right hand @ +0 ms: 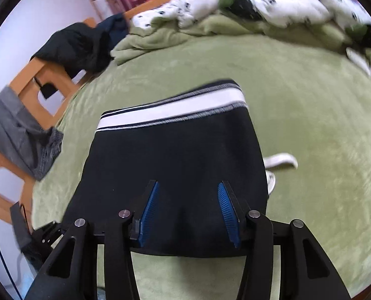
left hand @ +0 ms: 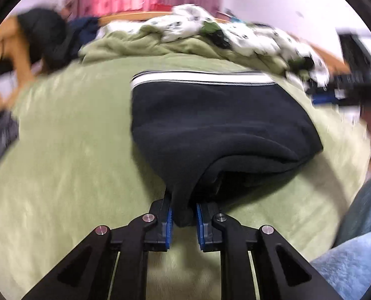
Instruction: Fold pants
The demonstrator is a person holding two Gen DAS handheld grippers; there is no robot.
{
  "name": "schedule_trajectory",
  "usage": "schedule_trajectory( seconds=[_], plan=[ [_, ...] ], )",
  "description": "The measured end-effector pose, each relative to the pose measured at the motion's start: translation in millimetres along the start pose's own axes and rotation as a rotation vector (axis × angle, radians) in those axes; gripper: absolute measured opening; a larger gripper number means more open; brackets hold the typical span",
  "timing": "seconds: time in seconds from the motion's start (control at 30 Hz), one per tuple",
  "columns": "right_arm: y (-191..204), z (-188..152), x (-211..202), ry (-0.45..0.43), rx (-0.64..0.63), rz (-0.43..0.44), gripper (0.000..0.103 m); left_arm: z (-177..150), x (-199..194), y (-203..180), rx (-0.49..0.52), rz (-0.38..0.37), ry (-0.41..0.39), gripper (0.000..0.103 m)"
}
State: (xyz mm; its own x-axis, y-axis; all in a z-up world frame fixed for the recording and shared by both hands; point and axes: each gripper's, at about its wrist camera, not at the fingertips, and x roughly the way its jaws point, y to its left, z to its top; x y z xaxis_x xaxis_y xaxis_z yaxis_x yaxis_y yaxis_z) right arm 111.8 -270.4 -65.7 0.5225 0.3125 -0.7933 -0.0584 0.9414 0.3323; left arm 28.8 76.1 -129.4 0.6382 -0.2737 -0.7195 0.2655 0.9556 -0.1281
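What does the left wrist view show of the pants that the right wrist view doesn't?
Only the left wrist view shows the left tongs pinching a bunched black corner of the pants, lifted so the folded layers gape.

Only the right wrist view shows the right tongs open over flat black cloth, gripping nothing, and a white drawstring sticking out at the pants' right edge.

Both show the white waistband at the far end and the green blanket underneath.

Left hand-held gripper (left hand: 183, 221) pinches black pants (left hand: 210, 125).
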Motion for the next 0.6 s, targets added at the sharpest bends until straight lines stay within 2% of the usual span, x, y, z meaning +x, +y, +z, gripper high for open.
schedule_trajectory(
  seconds=[0.07,0.13,0.2,0.3,0.37,0.4,0.5,0.6],
  plan=[
    [-10.9,-1.8,-3.3,-0.008,0.041,0.005,0.047,-12.4,12.5,7.9,-0.04,-0.007,0.069,0.017],
    [-17.6,-2.8,-3.5,-0.005,0.061,0.005,0.047,-25.9,17.7,13.9,-0.078,-0.033,0.1,0.025],
    [-22.1,-3.2,1.5,0.019,0.07,0.007,0.047,-28.2,7.4,20.3,-0.119,-0.056,0.084,0.032],
    [-20.9,-3.7,8.9,0.06,0.077,0.022,0.047,-25.7,-17.3,31.6,-0.212,-0.125,0.051,0.033],
    [-16.3,-3.6,10.1,0.067,0.058,0.023,0.047,-22.7,-36.2,36.4,-0.257,-0.179,-0.013,0.044],
    [-11.5,-3.3,10.7,0.068,0.038,0.019,0.047,-17.2,-43.2,37.9,-0.265,-0.191,-0.037,0.055],
    [1.3,-3.3,13.7,0.074,-0.013,0.013,0.047,5.7,-49.3,30.9,-0.244,-0.167,-0.069,0.055],
    [15.4,-4.1,20.9,0.1,-0.066,-0.008,0.047,34.4,-35.4,13.4,-0.188,-0.113,-0.048,0.055]
  ],
)
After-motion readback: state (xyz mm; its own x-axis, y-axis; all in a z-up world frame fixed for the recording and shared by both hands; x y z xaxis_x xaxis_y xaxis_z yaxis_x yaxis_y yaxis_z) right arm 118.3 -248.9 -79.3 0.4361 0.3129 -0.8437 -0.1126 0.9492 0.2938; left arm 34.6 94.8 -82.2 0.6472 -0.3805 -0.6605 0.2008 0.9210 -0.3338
